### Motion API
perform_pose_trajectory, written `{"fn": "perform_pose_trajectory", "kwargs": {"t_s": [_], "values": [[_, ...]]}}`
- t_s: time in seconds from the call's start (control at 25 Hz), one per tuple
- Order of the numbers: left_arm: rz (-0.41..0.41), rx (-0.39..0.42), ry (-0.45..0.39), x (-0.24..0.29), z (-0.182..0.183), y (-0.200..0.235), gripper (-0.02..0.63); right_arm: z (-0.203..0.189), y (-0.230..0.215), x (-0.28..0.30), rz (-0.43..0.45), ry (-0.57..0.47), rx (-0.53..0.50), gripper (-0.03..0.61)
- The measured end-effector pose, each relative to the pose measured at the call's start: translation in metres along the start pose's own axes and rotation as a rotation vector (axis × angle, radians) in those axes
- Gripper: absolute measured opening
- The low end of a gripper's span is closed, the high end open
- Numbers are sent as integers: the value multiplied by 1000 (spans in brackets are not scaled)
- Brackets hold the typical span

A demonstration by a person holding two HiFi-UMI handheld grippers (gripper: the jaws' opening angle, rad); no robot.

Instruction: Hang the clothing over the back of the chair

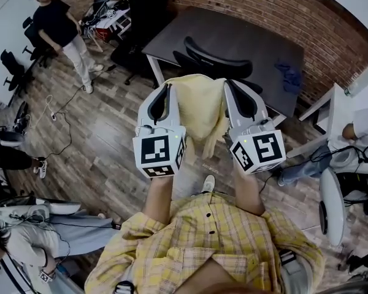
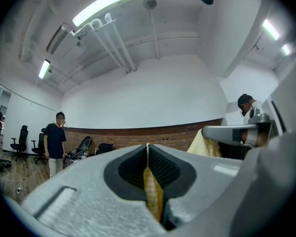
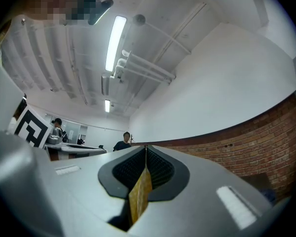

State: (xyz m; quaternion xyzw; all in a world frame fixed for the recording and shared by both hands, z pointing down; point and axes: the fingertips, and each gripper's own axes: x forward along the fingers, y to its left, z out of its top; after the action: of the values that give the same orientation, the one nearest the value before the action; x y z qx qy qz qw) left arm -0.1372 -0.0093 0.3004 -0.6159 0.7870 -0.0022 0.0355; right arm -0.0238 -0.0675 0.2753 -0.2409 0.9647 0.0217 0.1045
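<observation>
A pale yellow garment hangs stretched between my two grippers, held up high in the head view. My left gripper is shut on its left edge; a fold of yellow cloth shows pinched between the jaws. My right gripper is shut on the right edge, with yellow cloth clamped between its jaws. A black office chair stands below and beyond the garment, its backrest facing me, pushed toward a dark table.
A person in dark top stands at the far left near more chairs. Cables trail over the wooden floor. A blue cloth lies on the table. A seated person is at right, brick wall behind.
</observation>
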Motion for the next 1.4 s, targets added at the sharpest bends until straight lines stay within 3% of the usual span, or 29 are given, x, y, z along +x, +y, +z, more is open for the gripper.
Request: {"fn": "perform_pose_trajectory", "kwargs": {"t_s": [0.88,1.4], "values": [[17,21,-44,117,6,-3,12,-4,-79,79,41,-28,-15,14],[-57,11,-74,154,0,13,11,-10,-85,118,13,-56,-38,14]]}}
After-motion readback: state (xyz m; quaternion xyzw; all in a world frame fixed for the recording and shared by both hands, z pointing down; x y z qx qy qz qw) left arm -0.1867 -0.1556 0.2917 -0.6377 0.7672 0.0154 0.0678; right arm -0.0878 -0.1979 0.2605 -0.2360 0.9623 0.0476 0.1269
